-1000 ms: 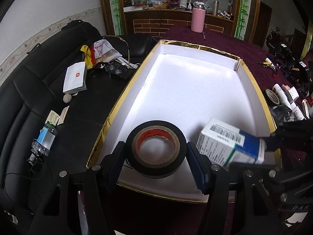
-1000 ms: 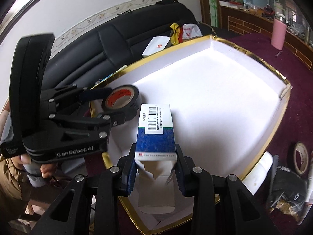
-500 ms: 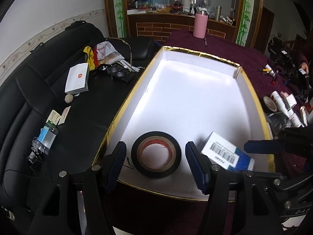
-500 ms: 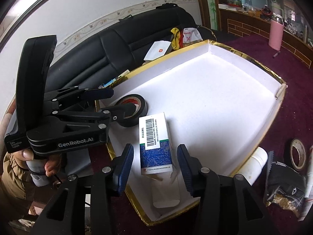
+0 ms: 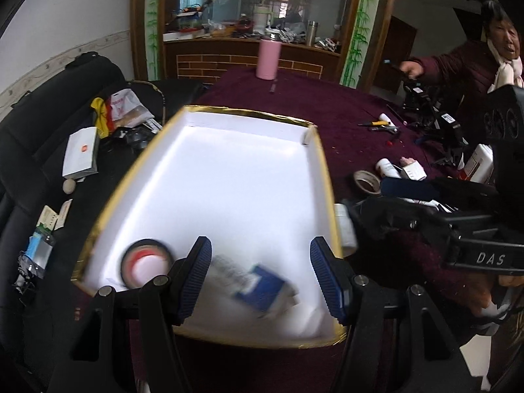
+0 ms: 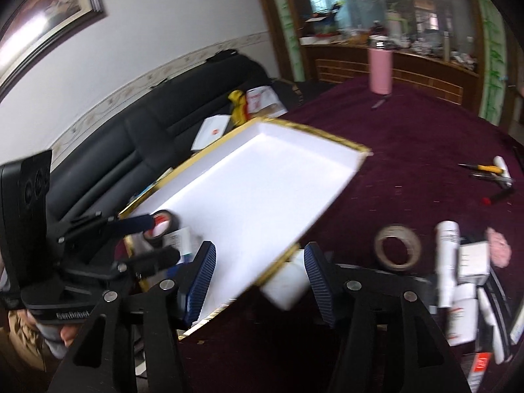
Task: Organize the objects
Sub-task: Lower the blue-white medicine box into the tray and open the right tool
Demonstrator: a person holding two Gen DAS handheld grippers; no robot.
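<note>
A white tray with a gold rim (image 5: 245, 180) (image 6: 262, 180) lies on the maroon table. In its near corner are a black tape roll (image 5: 145, 262) (image 6: 163, 226) and, beside it, a blue-and-white box (image 5: 255, 281) (image 6: 181, 240), lying flat and blurred. My left gripper (image 5: 261, 255) (image 6: 154, 240) hovers open above the box, with nothing held. My right gripper (image 6: 260, 255) (image 5: 386, 201) is over the tray's near right edge. Its jaws are opening and grip nothing.
A white bottle (image 6: 288, 285) lies against the tray's right rim. A beige tape roll (image 6: 398, 249), several bottles and boxes (image 6: 458, 262) and tools (image 5: 376, 124) crowd the table's right. A pink flask (image 5: 268, 59) stands far back. A person (image 5: 475, 65) is at the far right. The black sofa (image 5: 29, 163) holds clutter.
The right gripper let go of the box, which now lies flat in the tray beside the tape. Both grippers pulled back, rose and swung right; the tape is no longer between the left fingers.
</note>
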